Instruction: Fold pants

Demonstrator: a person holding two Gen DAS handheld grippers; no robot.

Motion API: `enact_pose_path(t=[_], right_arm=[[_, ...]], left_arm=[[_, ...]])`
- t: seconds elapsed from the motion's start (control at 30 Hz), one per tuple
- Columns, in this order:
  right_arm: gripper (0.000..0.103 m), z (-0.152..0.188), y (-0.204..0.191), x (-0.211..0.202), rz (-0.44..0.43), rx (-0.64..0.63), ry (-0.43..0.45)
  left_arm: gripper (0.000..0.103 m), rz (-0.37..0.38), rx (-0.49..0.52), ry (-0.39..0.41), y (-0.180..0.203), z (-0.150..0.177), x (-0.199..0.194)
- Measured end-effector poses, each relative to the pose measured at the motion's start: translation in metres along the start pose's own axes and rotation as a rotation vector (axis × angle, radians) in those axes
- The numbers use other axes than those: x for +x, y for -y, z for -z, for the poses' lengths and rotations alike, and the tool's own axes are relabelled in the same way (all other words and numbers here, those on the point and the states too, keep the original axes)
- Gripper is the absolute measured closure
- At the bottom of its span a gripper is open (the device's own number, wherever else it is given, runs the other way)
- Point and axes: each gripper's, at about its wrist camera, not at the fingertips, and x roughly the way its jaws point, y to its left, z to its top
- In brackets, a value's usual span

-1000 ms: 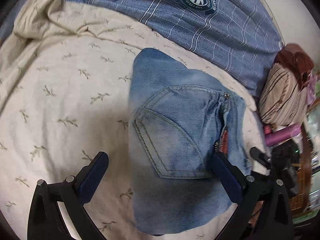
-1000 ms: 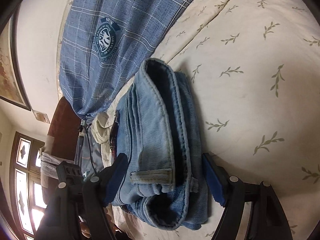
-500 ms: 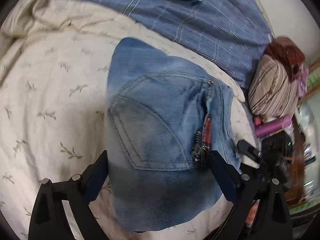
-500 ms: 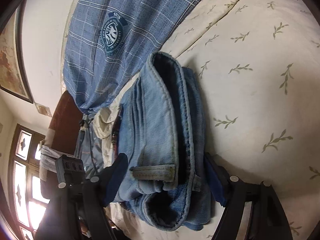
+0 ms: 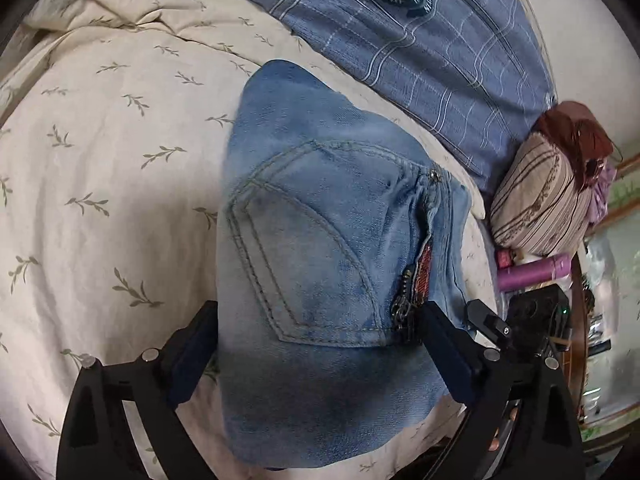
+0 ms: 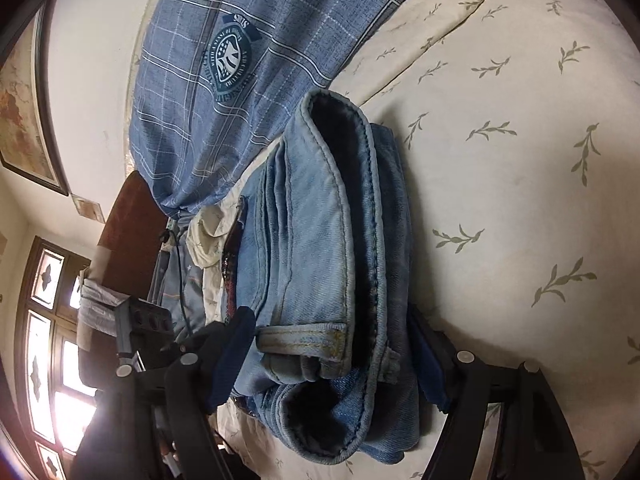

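Left tool spread, straddling folded jeans; bedsheet bare leftward.

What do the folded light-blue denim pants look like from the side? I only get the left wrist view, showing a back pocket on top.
Observer: The right wrist view shows the folded light-blue denim pants as several stacked layers, with a denim belt loop facing the camera.
Operator: Is the other gripper squeezing them?
Observer: The right gripper is open, its dark-blue fingers either side of the stack.
Operator: Anything else?
Observer: A dark-framed window glows at the lower left.
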Motion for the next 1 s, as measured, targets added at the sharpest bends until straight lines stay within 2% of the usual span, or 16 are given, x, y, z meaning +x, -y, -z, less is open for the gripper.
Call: enact_pose_path(t=[0.1, 0.37, 0.43, 0.57, 0.67, 0.7, 0.83, 1.0], right_arm=[[0.026, 0.0, -0.001, 0.001, 0.009, -0.013, -0.003], [0.026, 0.002, -0.008, 0.005, 0.062, -0.051, 0.007], [0.028, 0.004, -0.012, 0.006, 0.079, -0.06, 0.016], [0.039, 0.008, -0.019, 0.007, 0.135, -0.111, 0.023], [0.043, 0.01, -0.021, 0.007, 0.158, -0.143, 0.035], [0.043, 0.01, -0.021, 0.007, 0.158, -0.149, 0.038], [0.044, 0.01, -0.021, 0.008, 0.153, -0.157, 0.047], [0.045, 0.01, -0.024, 0.008, 0.149, -0.169, 0.052]], left_arm=[[0.006, -0.025, 0.036, 0.006, 0.004, 0.003, -0.001], [0.006, -0.05, 0.051, 0.036, 0.011, 0.006, 0.0], [0.006, -0.057, 0.065, 0.044, 0.015, 0.006, 0.002], [0.007, -0.101, 0.139, 0.059, 0.033, 0.008, 0.006], [0.012, -0.135, 0.184, 0.074, 0.046, 0.011, 0.007], [0.018, -0.146, 0.205, 0.079, 0.051, 0.012, 0.007], [0.018, -0.191, 0.268, 0.097, 0.065, 0.015, 0.01], [0.023, -0.198, 0.289, 0.118, 0.069, 0.015, 0.009]])
